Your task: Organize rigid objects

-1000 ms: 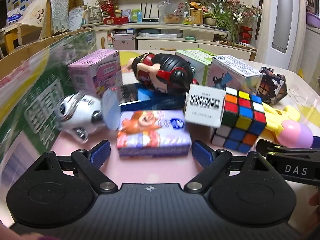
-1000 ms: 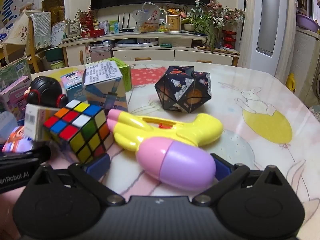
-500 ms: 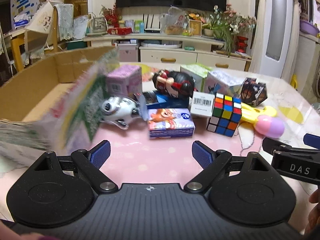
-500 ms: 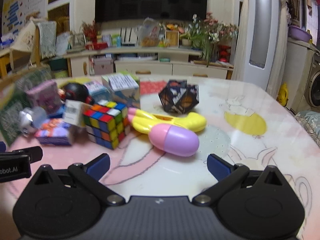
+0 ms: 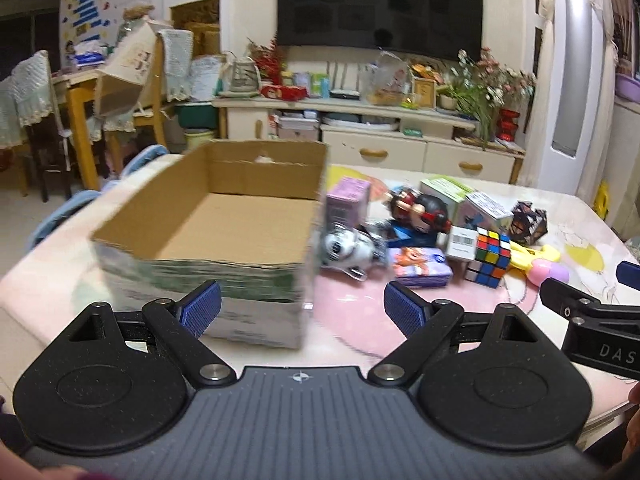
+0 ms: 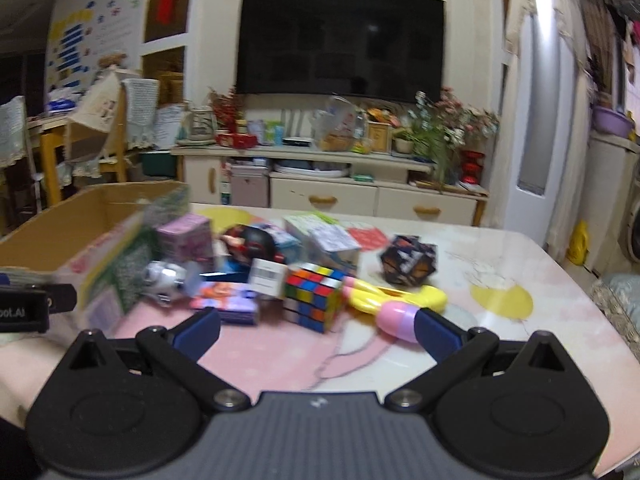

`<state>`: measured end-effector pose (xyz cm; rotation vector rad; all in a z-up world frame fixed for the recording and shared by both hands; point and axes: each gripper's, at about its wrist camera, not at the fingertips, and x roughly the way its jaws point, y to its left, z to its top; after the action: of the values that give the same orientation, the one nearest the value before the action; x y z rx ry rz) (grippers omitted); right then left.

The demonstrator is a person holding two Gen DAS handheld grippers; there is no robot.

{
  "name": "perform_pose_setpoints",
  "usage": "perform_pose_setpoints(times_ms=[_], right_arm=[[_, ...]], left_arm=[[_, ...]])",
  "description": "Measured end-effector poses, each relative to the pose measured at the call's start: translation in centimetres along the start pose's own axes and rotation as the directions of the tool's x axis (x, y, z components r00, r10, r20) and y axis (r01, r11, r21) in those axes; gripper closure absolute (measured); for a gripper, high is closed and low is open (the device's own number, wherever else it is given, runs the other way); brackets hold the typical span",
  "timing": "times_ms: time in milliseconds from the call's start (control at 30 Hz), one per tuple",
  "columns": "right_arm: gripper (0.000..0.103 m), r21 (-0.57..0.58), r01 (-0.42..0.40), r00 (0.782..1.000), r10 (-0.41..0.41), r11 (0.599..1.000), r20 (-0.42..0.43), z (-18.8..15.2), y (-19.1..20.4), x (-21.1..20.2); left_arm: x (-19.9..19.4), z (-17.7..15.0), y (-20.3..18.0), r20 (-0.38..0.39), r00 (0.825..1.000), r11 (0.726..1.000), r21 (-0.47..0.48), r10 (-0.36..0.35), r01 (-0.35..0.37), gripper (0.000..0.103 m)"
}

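From my left wrist camera, the left gripper (image 5: 298, 306) has pulled well back from the toys in the last second and hangs released and empty, so the open cardboard box (image 5: 208, 216) now fills the left of the table (image 5: 348, 320), toys clustered just right of it. From my right wrist camera, the right gripper (image 6: 316, 328) has also backed off, released and empty, leaving the egg (image 6: 394, 320) beside the cube (image 6: 314, 296). I judge nothing is boxed yet.
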<state>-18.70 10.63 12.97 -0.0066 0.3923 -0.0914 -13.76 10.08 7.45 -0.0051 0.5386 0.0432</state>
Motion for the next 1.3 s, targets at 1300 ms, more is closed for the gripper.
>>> perform_pose_setpoints(times_ms=[1300], right_arm=[[0.001, -0.083, -0.047, 0.997, 0.052, 0.995, 0.058, -1.1, 3.4, -2.9]], left_arm=[[-1.4, -0.9, 0.3, 0.060, 0.997, 0.999, 0.030, -0.037, 0.035, 0.000]])
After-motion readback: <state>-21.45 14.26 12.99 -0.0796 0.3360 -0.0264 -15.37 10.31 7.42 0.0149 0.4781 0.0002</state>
